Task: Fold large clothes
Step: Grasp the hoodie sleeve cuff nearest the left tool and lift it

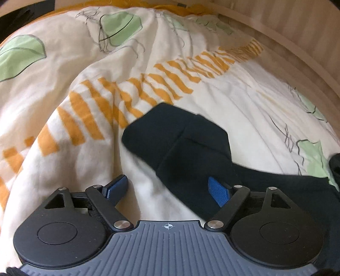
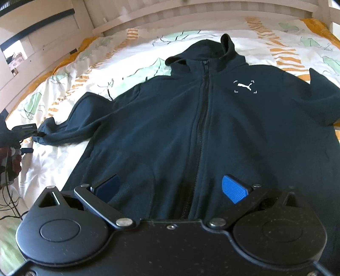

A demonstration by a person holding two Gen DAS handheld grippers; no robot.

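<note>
A dark navy zip hoodie (image 2: 170, 118) with a white chest logo (image 2: 244, 86) lies face up and spread flat on the bed, hood at the far end. My right gripper (image 2: 170, 182) stands open just above the lower front, one finger on each side of the zipper. In the left wrist view the hoodie's sleeve end (image 1: 170, 135) lies on the cover. My left gripper (image 1: 167, 183) is open over it, the right pad (image 1: 218, 191) against the cloth and the left pad (image 1: 116, 186) apart from it. The left gripper (image 2: 25, 130) also shows beside the sleeve cuff (image 2: 44, 135) in the right wrist view.
The bed cover (image 1: 89, 110) is cream with orange stripes and green leaf prints, and it bunches into folds left of the sleeve. A pale wooden bed frame (image 2: 191, 14) runs along the far side. Dark cables (image 2: 10, 203) hang off the bed's left edge.
</note>
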